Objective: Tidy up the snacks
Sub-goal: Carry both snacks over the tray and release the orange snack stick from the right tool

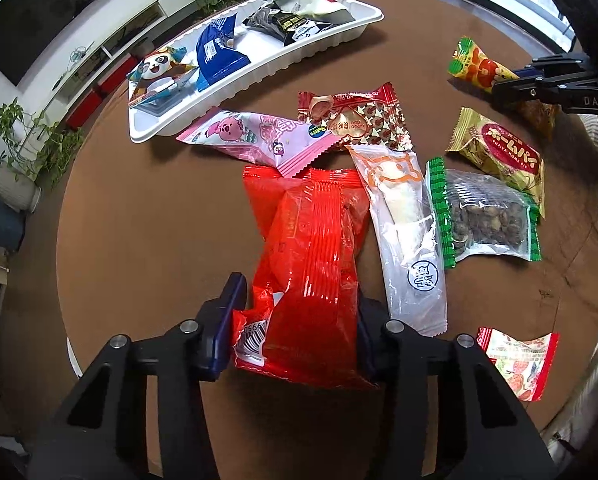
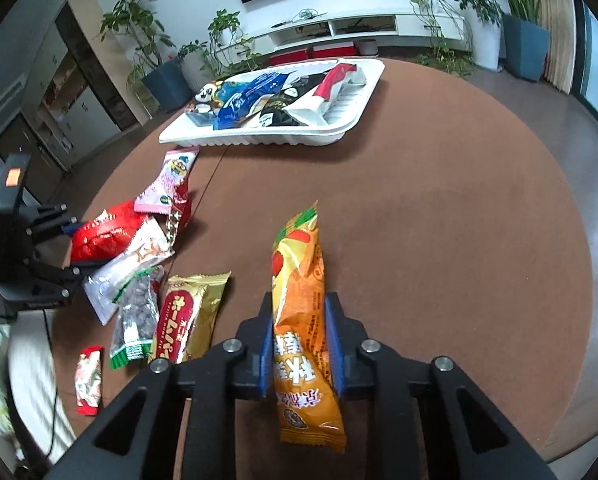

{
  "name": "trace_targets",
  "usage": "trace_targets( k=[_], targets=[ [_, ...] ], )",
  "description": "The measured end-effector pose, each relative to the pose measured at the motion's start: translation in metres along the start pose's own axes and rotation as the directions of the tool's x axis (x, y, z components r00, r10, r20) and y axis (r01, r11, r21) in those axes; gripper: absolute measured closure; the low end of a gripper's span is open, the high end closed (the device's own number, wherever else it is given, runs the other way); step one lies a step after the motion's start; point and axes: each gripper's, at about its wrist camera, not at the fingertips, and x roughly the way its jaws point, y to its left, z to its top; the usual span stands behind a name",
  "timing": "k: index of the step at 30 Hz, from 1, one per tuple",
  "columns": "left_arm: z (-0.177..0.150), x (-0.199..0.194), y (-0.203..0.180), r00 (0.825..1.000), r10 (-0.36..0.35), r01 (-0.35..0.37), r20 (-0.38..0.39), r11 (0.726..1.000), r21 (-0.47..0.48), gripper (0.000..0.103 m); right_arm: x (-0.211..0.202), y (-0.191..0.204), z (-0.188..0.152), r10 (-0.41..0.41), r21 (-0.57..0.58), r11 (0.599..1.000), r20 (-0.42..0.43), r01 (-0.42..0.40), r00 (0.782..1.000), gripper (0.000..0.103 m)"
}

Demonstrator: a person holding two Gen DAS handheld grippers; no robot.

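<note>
My left gripper (image 1: 299, 312) is shut on a red snack bag (image 1: 311, 264) at the near end of a pile on the brown round table (image 1: 147, 220). My right gripper (image 2: 299, 344) is shut on an orange snack packet (image 2: 301, 320), which also shows in the left wrist view (image 1: 479, 68). A white tray (image 1: 351, 30) at the far side holds a panda packet (image 1: 159, 76), a blue packet (image 1: 215, 56) and a black packet (image 1: 287, 26). The tray also shows in the right wrist view (image 2: 339, 128).
Loose snacks lie on the table: a pink packet (image 1: 255, 136), a dark red star packet (image 1: 355, 120), a clear white packet (image 1: 407, 236), a green-edged nut bag (image 1: 483, 216), a gold packet (image 1: 503, 156) and a small red-white packet (image 1: 519, 364). Potted plants (image 2: 151, 40) stand beyond the table.
</note>
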Motion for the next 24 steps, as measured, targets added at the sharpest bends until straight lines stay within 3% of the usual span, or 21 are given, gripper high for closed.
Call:
trace_targets(
  k=[11, 18, 24],
  targets=[
    [-0.010, -0.008, 0.006, 1.000, -0.013, 0.013, 0.009, 0.999, -0.038, 0.059, 0.000, -0.010, 0.002, 0.107, 0.101, 0.989, 0.014, -0.108, 0.994, 0.080],
    [-0.015, -0.012, 0.016, 0.999, -0.031, 0.032, 0.016, 0.997, -0.075, 0.060, 0.003, -0.024, 0.004, 0.216, 0.204, 0.954, 0.038, -0.219, 0.976, 0.080],
    [-0.017, -0.016, 0.023, 0.998, -0.049, 0.051, 0.028, 0.993, -0.107, 0.060, 0.005, -0.031, 0.005, 0.265, 0.253, 0.929, 0.057, -0.270, 0.963, 0.080]
  ],
)
